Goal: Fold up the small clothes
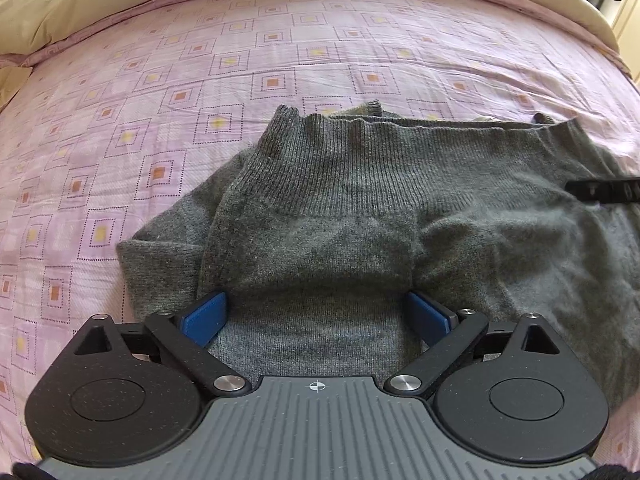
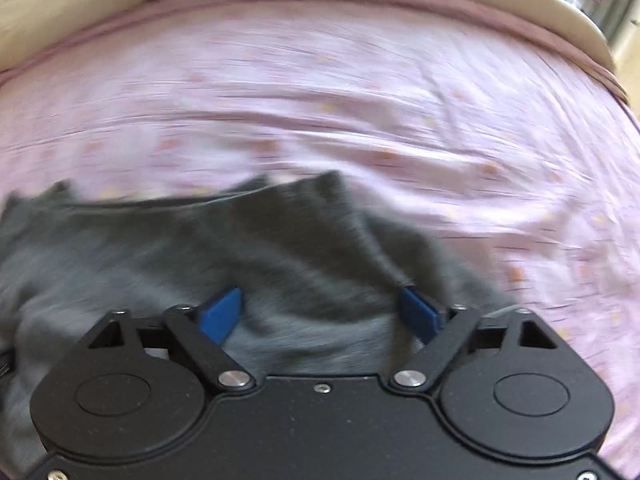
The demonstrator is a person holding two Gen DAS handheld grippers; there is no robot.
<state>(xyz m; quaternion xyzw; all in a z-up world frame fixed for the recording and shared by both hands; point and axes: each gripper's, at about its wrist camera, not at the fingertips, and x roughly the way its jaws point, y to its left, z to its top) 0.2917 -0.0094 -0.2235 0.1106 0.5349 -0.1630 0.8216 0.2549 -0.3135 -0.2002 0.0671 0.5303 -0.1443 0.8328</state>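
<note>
A dark grey knitted sweater (image 1: pixel 320 200) lies part-folded on the pink patterned bedsheet (image 1: pixel 160 80), ribbed hem at the far edge. The left gripper (image 1: pixel 316 312) and right gripper (image 2: pixel 320 312) hang spread wide above it.

Right gripper (image 2: pixel 320 312): blue fingers (image 2: pixel 222 314) spread wide, low over the cloth.
Grey knit garment (image 2: pixel 248 240): lies rumpled between and ahead of the fingers (blurred).
Pink bedsheet (image 2: pixel 360 120): creased, spreads beyond.
Beige duvet (image 2: pixel 500 0): along the far edge.
</note>
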